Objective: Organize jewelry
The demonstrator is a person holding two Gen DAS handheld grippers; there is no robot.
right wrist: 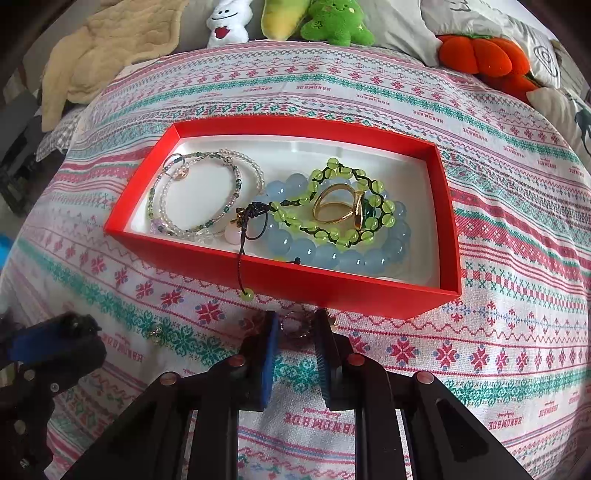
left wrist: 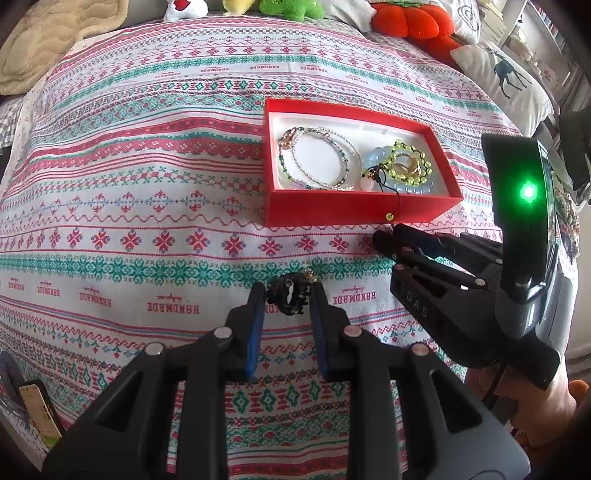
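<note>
A red box (left wrist: 354,212) (right wrist: 295,280) with a white lining sits on the patterned bedspread. It holds clear and green bead bracelets (right wrist: 192,192), a lime bead bracelet (right wrist: 332,225), pale blue beads (right wrist: 325,254) and gold rings (right wrist: 336,206). A black cord with a lime bead (right wrist: 246,295) hangs over the box's front wall. My left gripper (left wrist: 287,295) is shut on a small black ornate ring (left wrist: 290,295) just above the cloth. My right gripper (right wrist: 295,325) is shut on a thin silver ring (right wrist: 293,325) right before the box's front wall.
A small gold piece (right wrist: 157,332) lies on the cloth near the left gripper. Plush toys (right wrist: 332,22) and an orange plush pumpkin (right wrist: 484,59) line the far edge. A beige blanket (right wrist: 110,48) lies far left, pillows (left wrist: 506,81) far right.
</note>
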